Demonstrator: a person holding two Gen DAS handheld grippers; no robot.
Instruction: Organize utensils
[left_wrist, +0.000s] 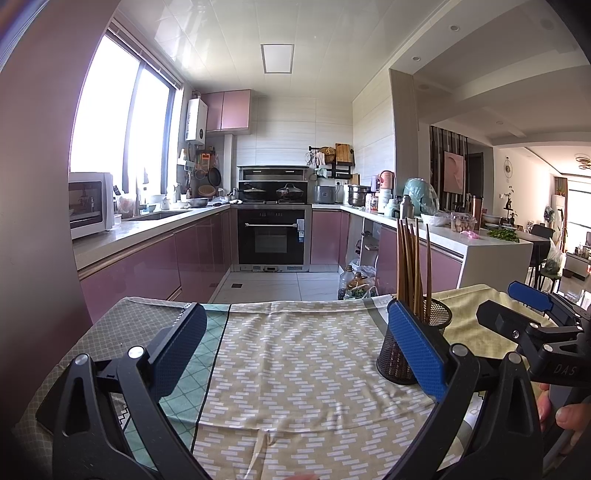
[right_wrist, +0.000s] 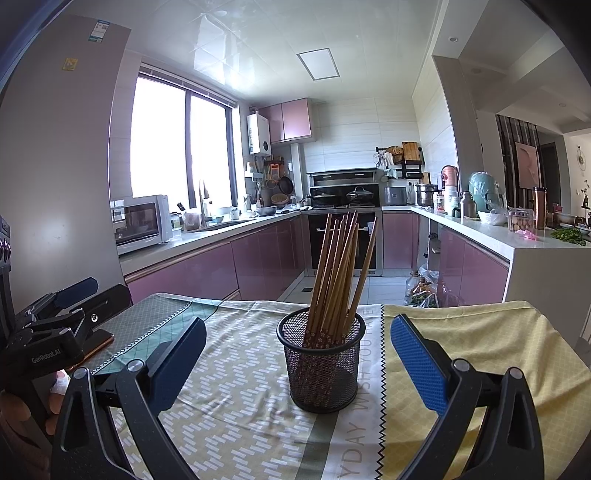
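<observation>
A black mesh cup (right_wrist: 320, 363) stands upright on the patterned tablecloth (right_wrist: 236, 398), holding several brown wooden chopsticks (right_wrist: 338, 273) that lean to the right. My right gripper (right_wrist: 299, 347) is open, with nothing in it, and the cup sits between and just beyond its blue pads (right_wrist: 415, 360). In the left wrist view the cup (left_wrist: 397, 354) shows partly behind my right finger, chopsticks (left_wrist: 410, 266) rising above it. My left gripper (left_wrist: 297, 341) is open over bare cloth, left of the cup. The other gripper (left_wrist: 532, 314) appears at the right edge.
The table is covered by a cloth (left_wrist: 295, 369) with chevron, green and yellow panels. Beyond its far edge lies a kitchen with pink cabinets (left_wrist: 155, 266), an oven (left_wrist: 271, 240) and a white counter (right_wrist: 517, 240). A hand (left_wrist: 569, 417) grips the right tool.
</observation>
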